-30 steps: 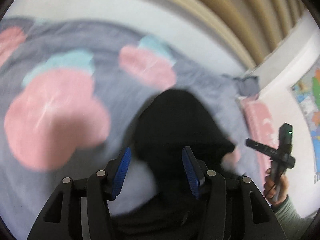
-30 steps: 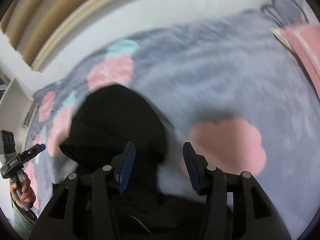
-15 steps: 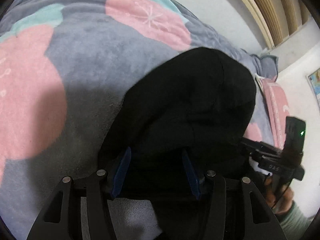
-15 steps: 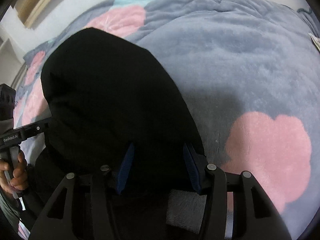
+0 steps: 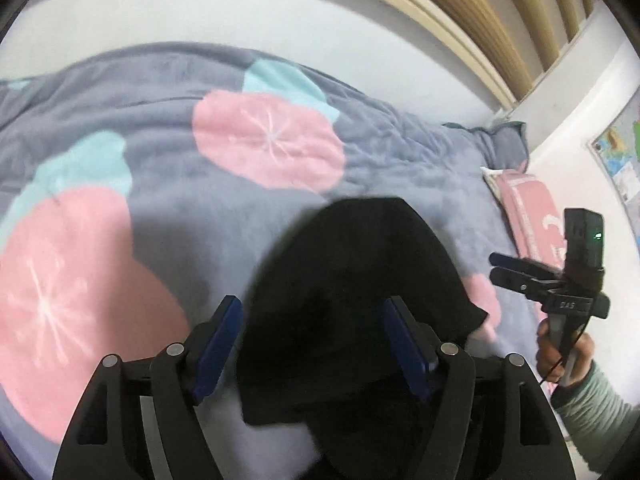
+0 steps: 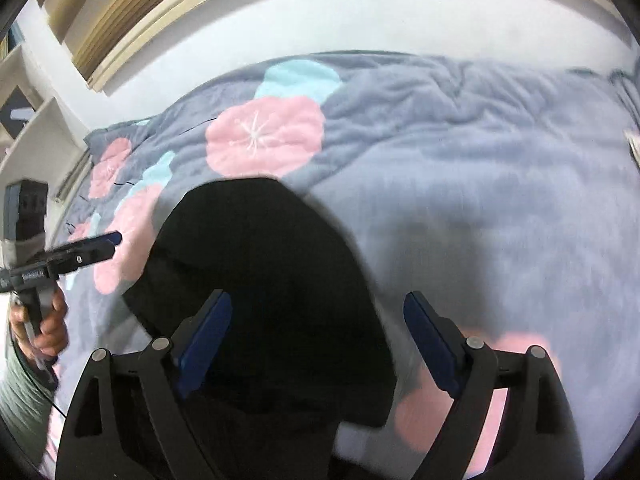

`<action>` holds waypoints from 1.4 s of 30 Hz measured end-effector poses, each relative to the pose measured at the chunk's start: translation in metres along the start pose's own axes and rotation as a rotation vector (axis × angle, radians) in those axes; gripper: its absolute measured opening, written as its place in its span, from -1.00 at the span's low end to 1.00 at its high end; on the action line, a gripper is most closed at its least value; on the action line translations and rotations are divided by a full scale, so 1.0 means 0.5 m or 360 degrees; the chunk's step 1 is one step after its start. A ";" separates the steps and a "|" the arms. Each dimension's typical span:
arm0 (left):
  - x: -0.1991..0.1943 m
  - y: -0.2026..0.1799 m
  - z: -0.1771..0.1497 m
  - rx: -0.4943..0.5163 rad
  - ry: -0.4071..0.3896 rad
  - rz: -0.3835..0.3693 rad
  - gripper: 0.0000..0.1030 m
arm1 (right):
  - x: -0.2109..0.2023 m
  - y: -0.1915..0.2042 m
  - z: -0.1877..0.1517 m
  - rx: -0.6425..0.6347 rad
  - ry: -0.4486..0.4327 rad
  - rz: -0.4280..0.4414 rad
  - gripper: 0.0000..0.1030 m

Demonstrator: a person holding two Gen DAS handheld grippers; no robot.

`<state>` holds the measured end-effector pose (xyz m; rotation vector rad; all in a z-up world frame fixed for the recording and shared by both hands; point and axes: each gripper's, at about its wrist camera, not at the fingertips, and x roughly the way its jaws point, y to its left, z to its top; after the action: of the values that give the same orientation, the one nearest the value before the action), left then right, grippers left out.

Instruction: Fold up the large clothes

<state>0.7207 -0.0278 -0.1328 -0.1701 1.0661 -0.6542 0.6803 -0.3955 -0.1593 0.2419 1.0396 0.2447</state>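
Oddly little writing could be read: the small white lettering on the body of each gripper was too small and blurred to make out.

One black garment (image 5: 356, 280) lay bunched on the grey blanket (image 5: 180, 184), whose pattern showed pink and teal blossoms. Compared with half a second before, both cameras had pulled back from it; the garment filled less of each view and more blanket showed on the far side.

Two grippers were in use. The left gripper (image 5: 312, 344) had its blue fingers (image 5: 218, 350) spread apart over the near part of the cloth, holding nothing. The right gripper (image 6: 318, 346) likewise stood wide, its left finger over the garment (image 6: 260, 264) and its right finger over the blanket (image 6: 480, 160). A pink pillow (image 5: 528, 216) lay at the far right of the bed.
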 end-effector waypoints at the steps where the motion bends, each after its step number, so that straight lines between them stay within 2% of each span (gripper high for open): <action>1: 0.009 0.007 0.015 -0.0015 0.0005 -0.0037 0.45 | 0.010 0.000 0.010 -0.0014 0.0013 0.0008 0.74; 4: 0.051 0.040 0.055 -0.0088 0.0069 -0.0151 0.45 | 0.059 -0.009 0.034 -0.0020 0.0092 0.0085 0.74; 7: 0.099 0.066 0.063 -0.0123 0.0156 -0.0242 0.45 | 0.114 -0.008 0.050 -0.0038 0.0167 0.0134 0.74; 12: 0.183 0.079 0.041 -0.0159 0.0334 -0.0398 0.45 | 0.193 -0.004 0.060 -0.0055 0.0285 0.0201 0.73; 13: 0.192 0.075 0.033 -0.0145 0.0338 -0.0402 0.44 | 0.208 -0.001 0.060 -0.0055 0.0316 0.0233 0.67; 14: 0.197 0.070 0.029 -0.0120 0.0332 -0.0400 0.41 | 0.223 0.005 0.060 -0.0071 0.0356 0.0278 0.37; 15: 0.195 0.060 0.024 -0.0077 0.0306 -0.0393 0.27 | 0.227 0.016 0.057 -0.0109 0.0387 0.0305 0.15; 16: 0.186 0.044 0.016 -0.0011 0.0280 -0.0387 -0.24 | 0.227 0.029 0.055 -0.0170 0.0389 0.0290 0.06; 17: 0.177 0.035 0.011 0.0018 0.0272 -0.0394 -0.56 | 0.210 0.049 0.049 -0.0262 0.0358 0.0260 -0.15; 18: 0.161 0.025 0.006 0.0047 0.0253 -0.0400 -0.59 | 0.196 0.061 0.044 -0.0304 0.0339 0.0256 -0.30; 21: 0.094 -0.006 -0.011 0.0142 0.0178 -0.0389 -0.64 | 0.121 0.094 0.019 -0.0396 0.0257 0.0241 -0.49; 26: -0.073 -0.104 -0.078 0.0324 0.0053 -0.0325 -0.64 | -0.057 0.161 -0.060 -0.0502 0.0076 0.0156 -0.49; 32: -0.247 -0.225 -0.201 0.0506 -0.0044 -0.0230 -0.64 | -0.242 0.237 -0.184 -0.0567 -0.0093 0.0041 -0.49; 37: -0.322 -0.289 -0.332 0.0587 -0.0031 -0.0085 -0.64 | -0.358 0.290 -0.332 -0.0620 -0.0204 -0.0116 -0.49; 39: -0.337 -0.300 -0.403 0.0574 0.0007 -0.0056 -0.64 | -0.377 0.299 -0.390 -0.0603 -0.0192 -0.0138 -0.49; 42: -0.345 -0.299 -0.505 0.0492 0.0089 -0.0083 -0.63 | -0.386 0.301 -0.495 -0.0544 -0.0112 -0.0123 -0.49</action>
<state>0.3888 -0.0042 -0.0613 0.0894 1.0031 -0.8661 0.3585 -0.2930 -0.0747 -0.0973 0.9188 0.3367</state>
